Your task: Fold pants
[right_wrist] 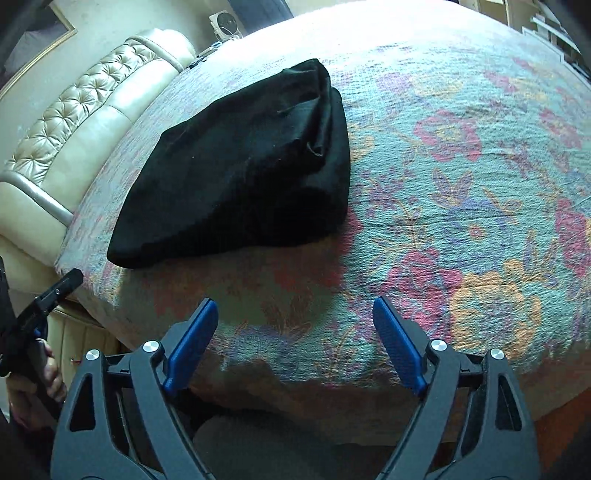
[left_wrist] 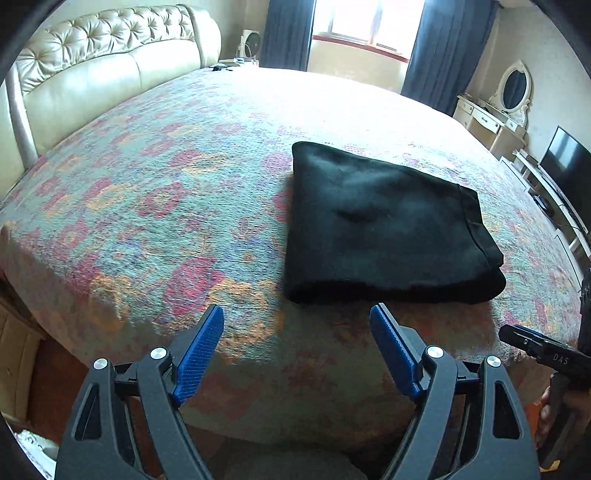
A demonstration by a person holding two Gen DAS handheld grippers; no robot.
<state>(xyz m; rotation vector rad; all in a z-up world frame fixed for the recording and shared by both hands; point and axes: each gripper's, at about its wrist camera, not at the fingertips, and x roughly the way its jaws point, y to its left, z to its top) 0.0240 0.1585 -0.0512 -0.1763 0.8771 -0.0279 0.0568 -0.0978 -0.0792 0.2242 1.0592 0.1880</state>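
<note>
Around me I see a bed under a floral bedspread (left_wrist: 147, 192), its tufted cream headboard (left_wrist: 107, 48) on my left, dark curtains (left_wrist: 447, 40) framing a bright window (left_wrist: 365, 22), a white dresser with an oval mirror (left_wrist: 515, 88), and a television (left_wrist: 569, 166).

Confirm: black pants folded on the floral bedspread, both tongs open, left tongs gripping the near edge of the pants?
Not quite. The left tongs grip nothing: the left wrist view shows them open, short of the black pants. The rest holds: the pants lie folded on the floral bedspread, and the right tongs are open too.
</note>
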